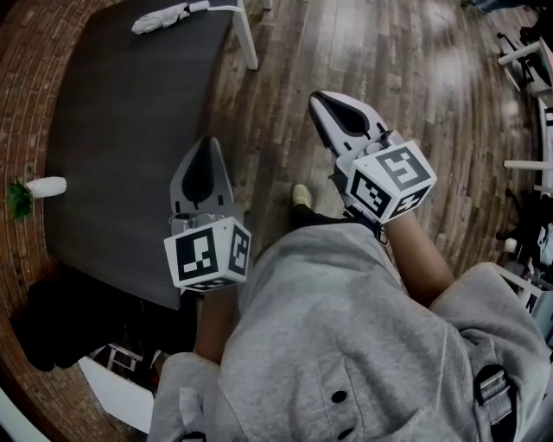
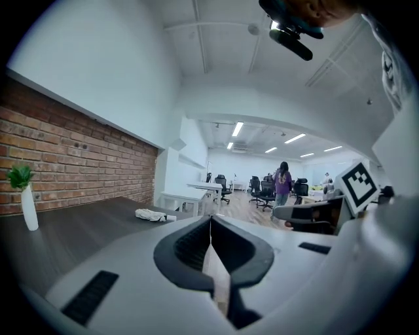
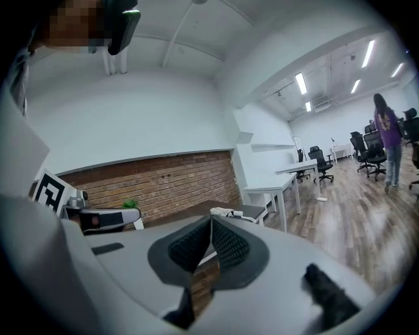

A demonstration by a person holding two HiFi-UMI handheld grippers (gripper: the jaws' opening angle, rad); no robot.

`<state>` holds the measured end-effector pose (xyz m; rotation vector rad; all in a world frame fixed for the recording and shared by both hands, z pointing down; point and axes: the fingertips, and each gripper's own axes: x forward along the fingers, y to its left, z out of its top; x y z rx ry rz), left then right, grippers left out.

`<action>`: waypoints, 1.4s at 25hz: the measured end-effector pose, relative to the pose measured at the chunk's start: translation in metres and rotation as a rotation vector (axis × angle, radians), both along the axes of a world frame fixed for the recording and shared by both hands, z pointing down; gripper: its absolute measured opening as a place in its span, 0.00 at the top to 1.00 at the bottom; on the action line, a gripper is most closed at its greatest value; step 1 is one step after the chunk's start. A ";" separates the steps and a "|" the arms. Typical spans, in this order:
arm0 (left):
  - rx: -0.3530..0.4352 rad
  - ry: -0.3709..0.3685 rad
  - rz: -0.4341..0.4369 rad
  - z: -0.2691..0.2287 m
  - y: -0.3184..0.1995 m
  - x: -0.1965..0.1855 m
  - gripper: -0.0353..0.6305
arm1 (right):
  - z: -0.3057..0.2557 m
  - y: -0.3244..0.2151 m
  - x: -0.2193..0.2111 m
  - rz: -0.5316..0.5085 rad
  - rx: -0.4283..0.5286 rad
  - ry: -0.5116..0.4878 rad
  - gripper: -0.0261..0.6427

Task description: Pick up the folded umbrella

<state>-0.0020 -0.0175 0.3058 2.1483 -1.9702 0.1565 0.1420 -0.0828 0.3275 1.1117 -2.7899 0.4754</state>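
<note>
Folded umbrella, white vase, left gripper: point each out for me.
folded umbrella (image 1: 166, 17), head view, middle of its bundled canopy.
white vase (image 1: 45, 186), head view, middle of its body.
left gripper (image 1: 208, 145), head view, tip where its closed jaws meet.

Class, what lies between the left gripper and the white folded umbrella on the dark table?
Only bare dark tabletop separates the left gripper from the white folded umbrella, shown in head view.
</note>
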 end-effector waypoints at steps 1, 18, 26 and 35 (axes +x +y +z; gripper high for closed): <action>-0.001 -0.002 -0.005 0.000 -0.005 0.001 0.93 | 0.001 -0.005 0.001 -0.005 -0.001 -0.002 0.92; 0.022 -0.057 -0.052 -0.011 -0.045 0.021 0.93 | -0.006 -0.055 0.017 -0.047 0.019 -0.051 0.92; 0.024 -0.051 -0.054 -0.009 -0.049 0.019 0.93 | -0.006 -0.057 0.010 -0.062 0.025 -0.048 0.92; 0.028 -0.044 -0.028 -0.002 -0.069 0.012 0.93 | -0.003 -0.071 0.004 -0.044 0.037 -0.035 0.92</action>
